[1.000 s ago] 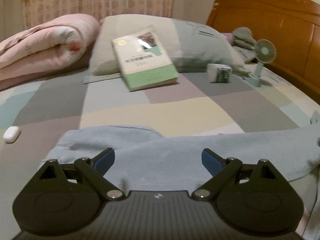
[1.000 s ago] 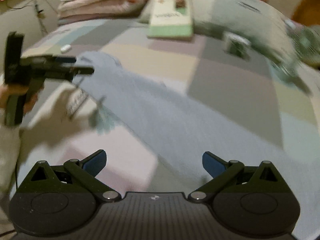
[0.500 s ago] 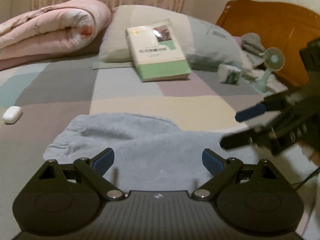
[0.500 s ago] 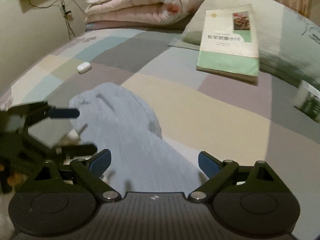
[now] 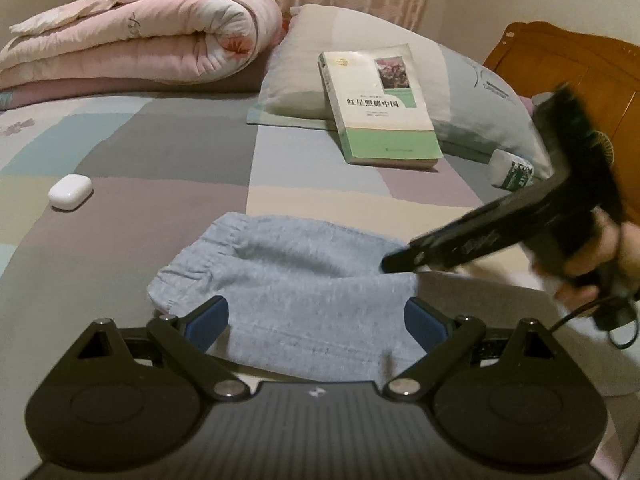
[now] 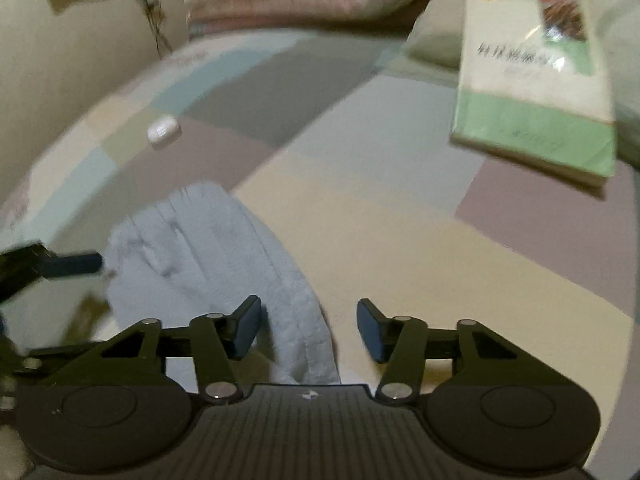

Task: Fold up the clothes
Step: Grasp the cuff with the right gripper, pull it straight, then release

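Left wrist view: left gripper (image 5: 316, 320) hovers with jaws spread over the blue garment (image 5: 288, 292), which lies flat near the bed's (image 5: 320, 168) front edge. The right gripper (image 6: 308, 326), jaws closing, straddles the garment's right edge without pinching it yet. Farther back lie a white case (image 5: 70, 192) toward the left edge, then a book (image 5: 380, 108) leaning on a pillow (image 5: 304, 68), and a rolled pink quilt (image 5: 132, 40).

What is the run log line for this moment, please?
left gripper: jaws open over blue garment | right gripper: jaws closing around garment edge, not yet pressing
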{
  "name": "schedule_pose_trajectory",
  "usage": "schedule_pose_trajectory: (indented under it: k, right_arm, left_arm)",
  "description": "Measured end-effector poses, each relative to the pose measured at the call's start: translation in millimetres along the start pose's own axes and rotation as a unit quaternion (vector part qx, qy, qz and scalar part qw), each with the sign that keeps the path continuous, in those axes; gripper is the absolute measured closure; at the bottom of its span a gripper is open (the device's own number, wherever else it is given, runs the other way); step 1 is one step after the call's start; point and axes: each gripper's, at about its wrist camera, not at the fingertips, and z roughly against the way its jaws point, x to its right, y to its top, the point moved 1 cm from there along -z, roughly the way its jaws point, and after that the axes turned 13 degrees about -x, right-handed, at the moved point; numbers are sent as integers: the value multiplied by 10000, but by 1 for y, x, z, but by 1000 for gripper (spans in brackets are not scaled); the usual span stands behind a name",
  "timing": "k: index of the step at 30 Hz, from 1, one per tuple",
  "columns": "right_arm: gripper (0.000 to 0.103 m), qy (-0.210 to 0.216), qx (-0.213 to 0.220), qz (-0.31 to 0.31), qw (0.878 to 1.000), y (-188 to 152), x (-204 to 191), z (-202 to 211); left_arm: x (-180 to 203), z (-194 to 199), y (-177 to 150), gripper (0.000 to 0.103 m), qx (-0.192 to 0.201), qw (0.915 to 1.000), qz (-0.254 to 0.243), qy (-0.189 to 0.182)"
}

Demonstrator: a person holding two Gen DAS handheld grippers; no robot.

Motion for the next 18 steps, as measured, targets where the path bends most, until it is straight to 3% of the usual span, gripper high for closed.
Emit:
schedule_pose_trajectory:
  k: [1,2,3,18]
  right_arm:
    - [51,-5,-3,58,10000,-1,-3,0]
    - [64,-5,6,118,9999,-1,-7,0]
    - [92,-5,16,178,9998,-2,-10,1]
    - [93,-1138,592,666,9895,40,-31,45]
  left_arm:
    - [-1,-1,0,8,-7,10000,28,-2]
    - [-3,-1,0,8,-15,10000,63,12]
    - [-4,-2,0,8,-21,9999,104,24]
    - [-12,14,1,8,256,9990,291,-207]
